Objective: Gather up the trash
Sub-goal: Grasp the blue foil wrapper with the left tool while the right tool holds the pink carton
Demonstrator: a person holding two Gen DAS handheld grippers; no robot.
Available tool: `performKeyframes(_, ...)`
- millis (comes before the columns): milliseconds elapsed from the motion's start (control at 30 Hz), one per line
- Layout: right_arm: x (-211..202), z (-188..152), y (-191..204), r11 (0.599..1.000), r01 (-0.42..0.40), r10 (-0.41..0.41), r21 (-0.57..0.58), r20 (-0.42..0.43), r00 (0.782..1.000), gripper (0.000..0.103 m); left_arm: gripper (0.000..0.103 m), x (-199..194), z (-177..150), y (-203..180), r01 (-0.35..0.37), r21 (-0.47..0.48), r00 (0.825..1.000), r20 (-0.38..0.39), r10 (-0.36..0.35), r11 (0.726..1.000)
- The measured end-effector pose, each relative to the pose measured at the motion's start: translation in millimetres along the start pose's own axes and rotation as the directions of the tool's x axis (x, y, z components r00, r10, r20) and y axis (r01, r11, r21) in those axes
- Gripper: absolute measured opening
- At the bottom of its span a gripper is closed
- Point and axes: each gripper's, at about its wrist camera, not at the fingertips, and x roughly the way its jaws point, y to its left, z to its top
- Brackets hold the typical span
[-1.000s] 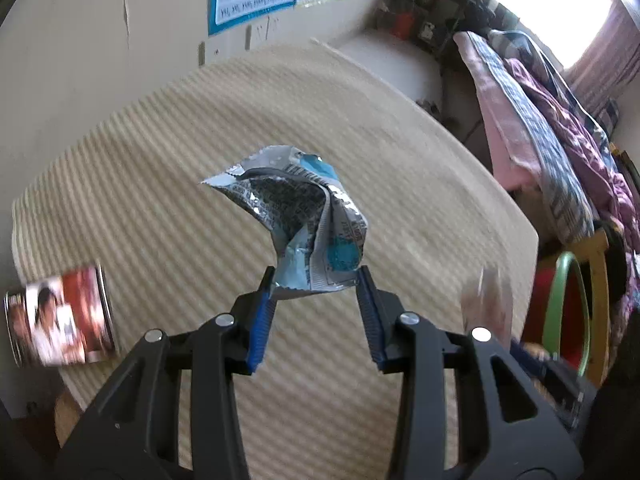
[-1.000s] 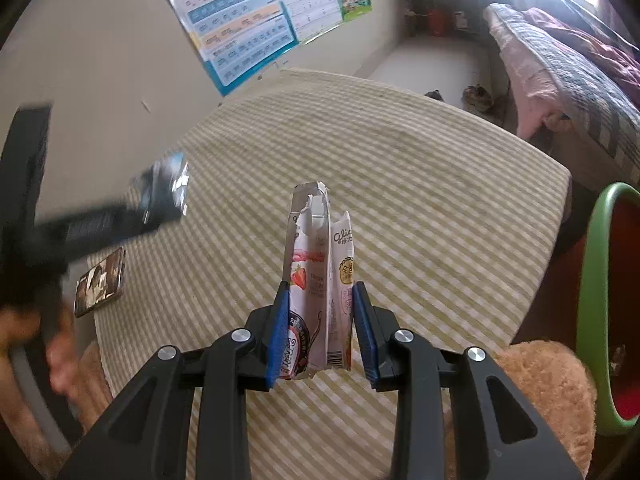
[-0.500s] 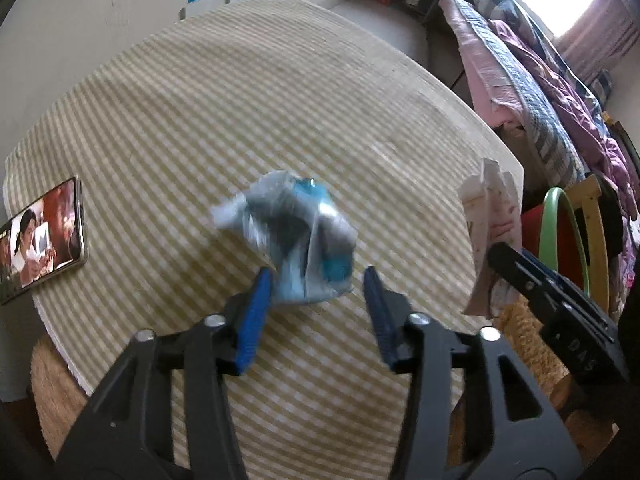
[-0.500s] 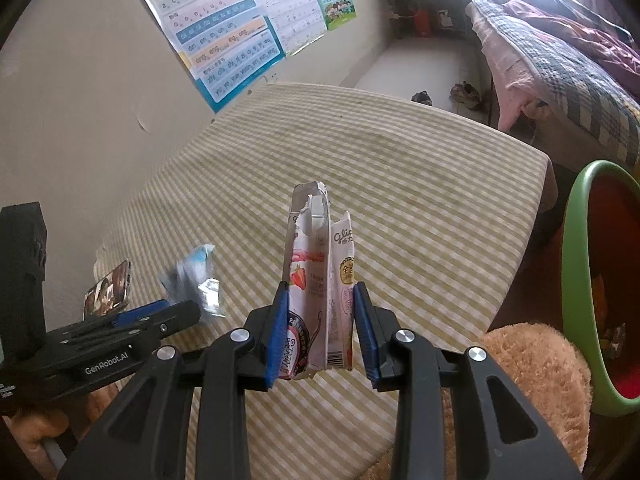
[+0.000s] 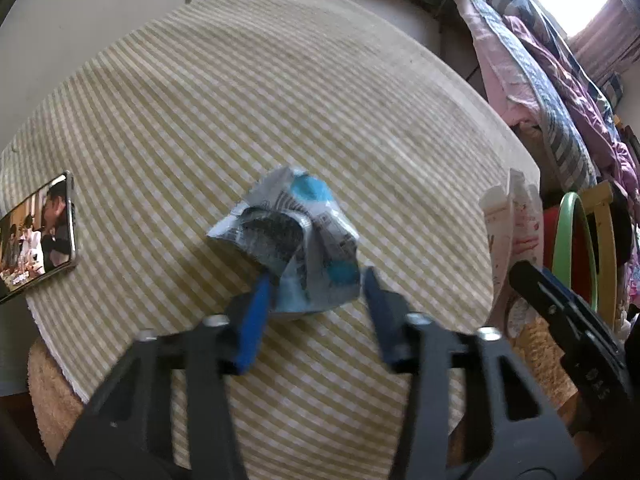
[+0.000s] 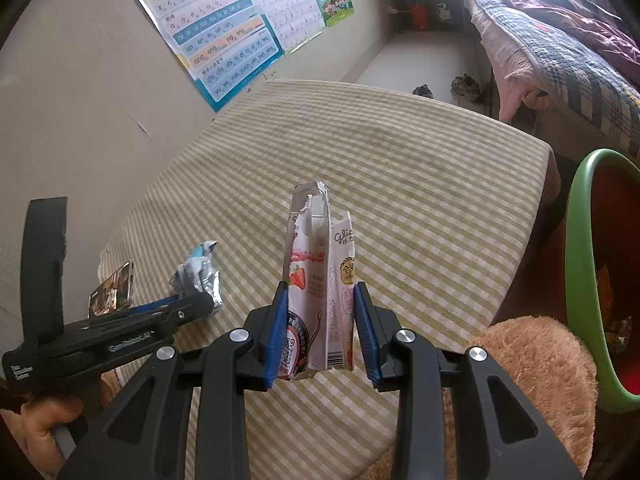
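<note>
Now the left tool (image 5: 316, 308) is low over the surface (image 5: 320, 100), and the wrapper (image 5: 292, 240) lies on the cloth between its blue pads. A second ago the wrapper hung up in the air in that tool. Then it slipped out and dropped. The jaws are closing again, and one pad touches the wrapper's side, but the other has a small gap, so it is not held yet. This looks like a second try at picking it up.

The right tool (image 6: 320, 332) has not changed. It is partly closed on the carton (image 6: 316, 280), which stands up straight between its pads. The green bin (image 6: 588, 280) waits beside the surface on the right. A phone (image 5: 36, 236) lies near the left edge. Both bits of trash still need to go in the bin.
</note>
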Motion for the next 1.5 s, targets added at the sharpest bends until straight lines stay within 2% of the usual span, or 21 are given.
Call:
performKeyframes(267, 1, 0, 0, 1.000, -0.001, 0.001, 0.003, -0.003, 1.000, 0.032, 0.040, -22, 0, -12, -0.008, 0.051, 0.997, 0.074, 0.005, 0.999)
performKeyframes(533, -1, 1, -1, 1.000, -0.004, 0.004, 0.011, 0.001, 1.000, 0.032, 0.040, -44, 4, -36, 0.006, 0.125, 0.991, 0.135, -0.023, 0.992)
performKeyframes(1500, -28, 7, -35, 0.994, 0.005, -0.011, 0.110, 0.055, 0.998, 0.032, 0.040, -56, 6, -77, 0.041, 0.206, 0.986, 0.150, -0.073, 0.978)
